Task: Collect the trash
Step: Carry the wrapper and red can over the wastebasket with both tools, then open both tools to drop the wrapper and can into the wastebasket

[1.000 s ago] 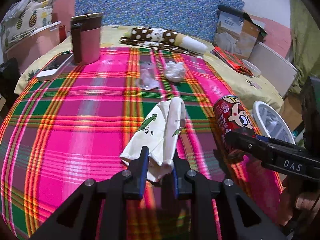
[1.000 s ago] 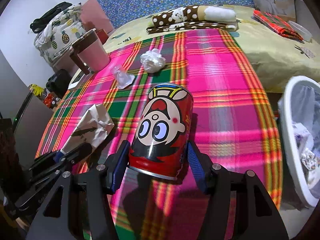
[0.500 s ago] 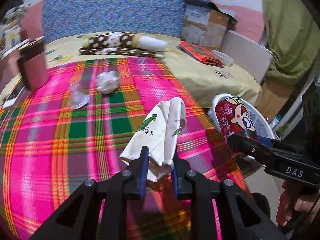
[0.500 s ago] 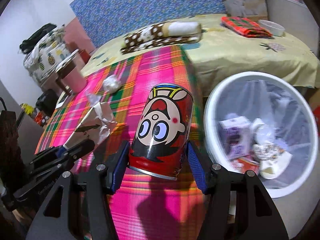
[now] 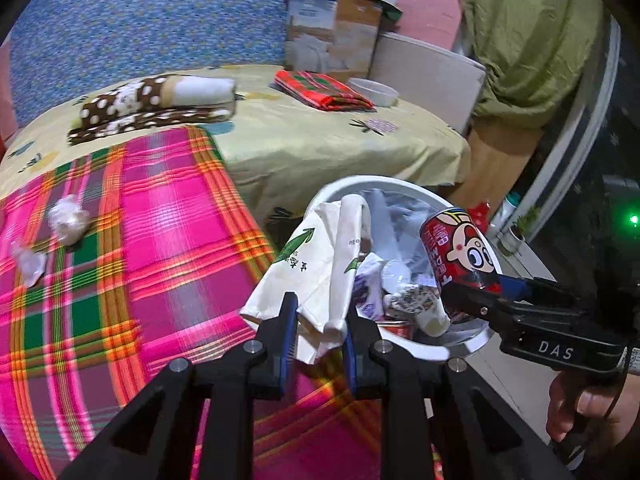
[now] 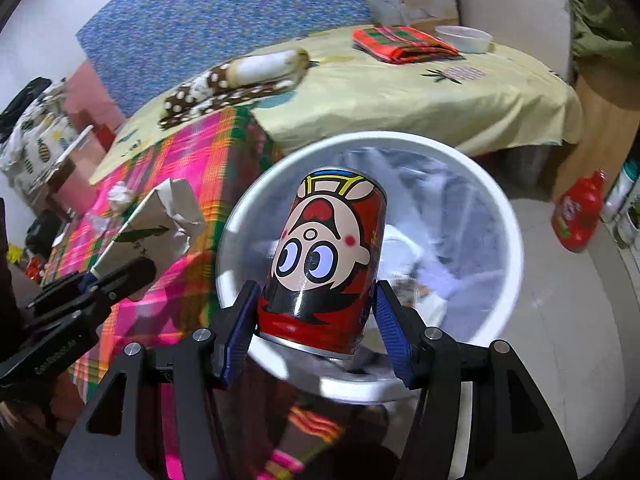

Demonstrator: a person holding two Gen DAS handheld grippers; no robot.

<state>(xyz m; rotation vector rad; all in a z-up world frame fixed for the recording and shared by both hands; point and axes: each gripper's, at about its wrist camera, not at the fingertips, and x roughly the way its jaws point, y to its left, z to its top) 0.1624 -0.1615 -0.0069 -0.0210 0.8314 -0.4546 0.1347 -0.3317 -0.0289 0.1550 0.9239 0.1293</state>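
Above the white bin [image 6: 508, 216], my right tool [image 6: 316, 328] grasps a red can [image 6: 328, 256] printed with a cartoon face, one blue pad on each side of its lower end. The can hangs over the bin's open mouth, tilted away from me. Beside it, my left tool [image 5: 318, 328] is clenched on a crumpled white paper bag [image 5: 316, 264] with green leaf marks; the bag's upper part reaches over the bin's near rim [image 5: 404, 182], while the pads pinch its lower edge above the border of the plaid cloth [image 5: 160, 240]. Inside the bin lie wrappers and a paper cup against a clear liner. On the plaid surface, well apart from both tools, rest a paper ball [image 5: 68, 218] and a scrap of clear plastic [image 5: 28, 264], the scrap just beside the ball. My hand [image 5: 592, 408] grips the right tool's handle at the frame's lower right.
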